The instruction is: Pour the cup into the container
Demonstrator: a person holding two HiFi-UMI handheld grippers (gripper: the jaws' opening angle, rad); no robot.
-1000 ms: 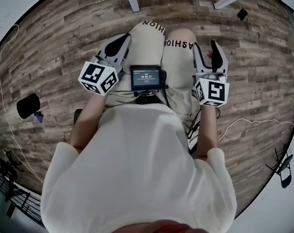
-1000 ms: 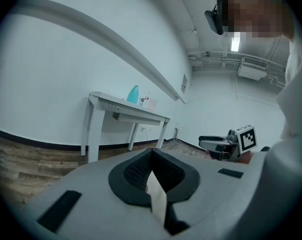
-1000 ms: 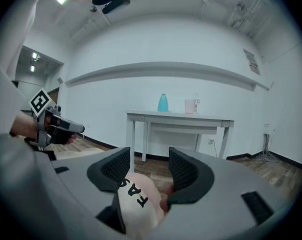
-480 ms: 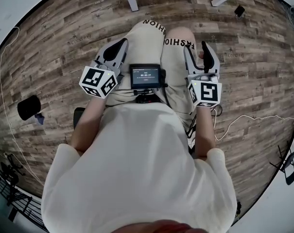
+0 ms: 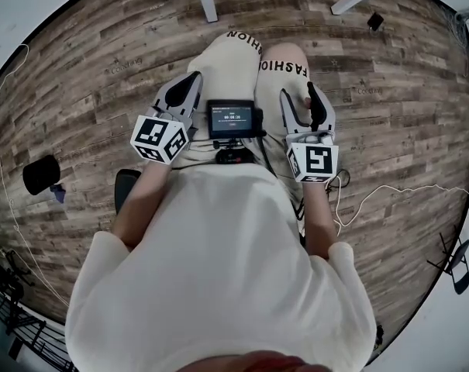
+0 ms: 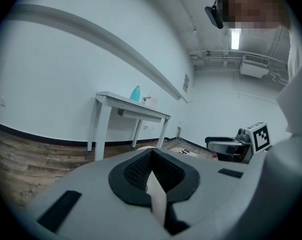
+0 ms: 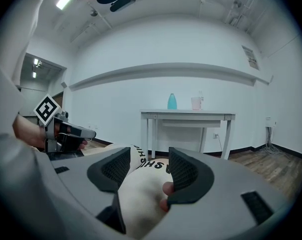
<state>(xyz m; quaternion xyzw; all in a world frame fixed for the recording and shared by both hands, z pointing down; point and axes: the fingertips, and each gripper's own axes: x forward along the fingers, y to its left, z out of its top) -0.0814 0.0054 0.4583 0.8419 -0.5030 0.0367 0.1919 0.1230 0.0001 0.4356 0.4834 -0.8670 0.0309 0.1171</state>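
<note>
A: Grey two-jaw L gripper point(image 5: 184, 91)?
B: Black pads together at tips, nothing btwn.
A: Matching R gripper point(image 5: 300, 99)?
B: Jaws apart, empty; beige-trousered knee point(image 7: 141, 194) beyond.
A: Task items?
B: Pale pink cup point(image 7: 196, 103); teal container point(image 7: 172, 101) near, at its 9 o'clock. Both on white slim-legged table point(image 7: 190, 115), 12 o'clock of R jaws, well apart.

Bare plank floor point(image 5: 102, 91) lies open ahead of the jaws as far as a white table point(image 7: 190, 115); the person's knee point(image 7: 141, 194) crowds the right gripper point(image 7: 147, 159) from beneath.
</note>
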